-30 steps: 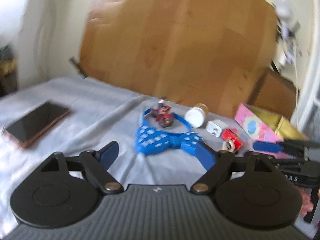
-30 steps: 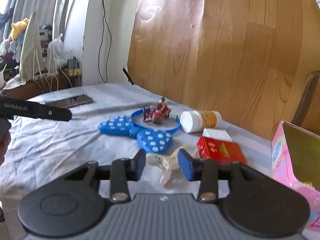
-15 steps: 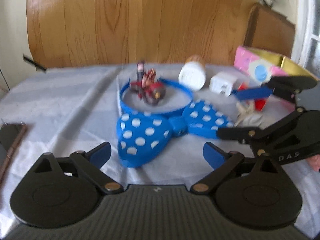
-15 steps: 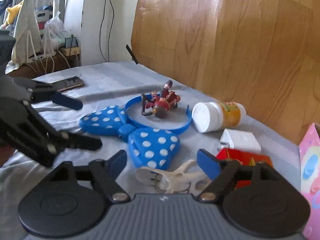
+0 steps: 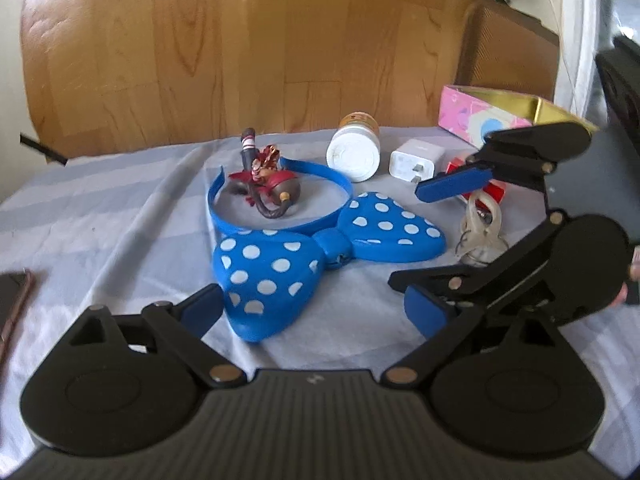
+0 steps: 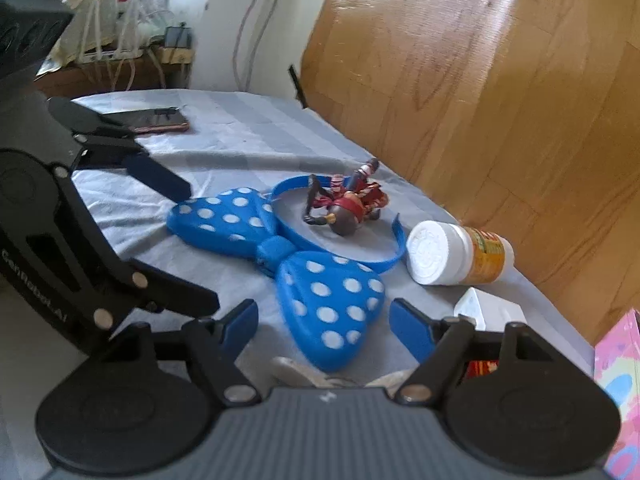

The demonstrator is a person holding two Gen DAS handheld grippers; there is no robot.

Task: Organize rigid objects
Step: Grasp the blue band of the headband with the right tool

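Left gripper [image 5: 316,308] hangs low over the grey sheet [image 5: 120,216], jaws wide apart and closing, with one lobe of the blue dotted bow [image 5: 268,276] reaching in between them; the pads do not touch it. Right gripper [image 6: 324,320] sits just beside it, jaws apart and closing, the other lobe of the bow [image 6: 332,300] between the pads, again untouched. A pale clip [image 6: 304,376] lies right under the right gripper; from the left view the clip [image 5: 480,232] sits between that gripper's two fingers.

The bow joins a blue headband [image 5: 280,216] lying flat. Inside its ring a small red figure [image 5: 268,188] lies on its side. Past the band, a white-capped bottle [image 5: 356,152] lies tipped over, cap toward the camera, with a white charger [image 5: 416,164] just beside it and a red box [image 5: 496,192] partly hidden behind the right gripper. A pink box [image 5: 472,116] stands farther right. A phone [image 6: 160,120] lies well apart at the left edge. A wooden board [image 5: 256,40] stands behind it all
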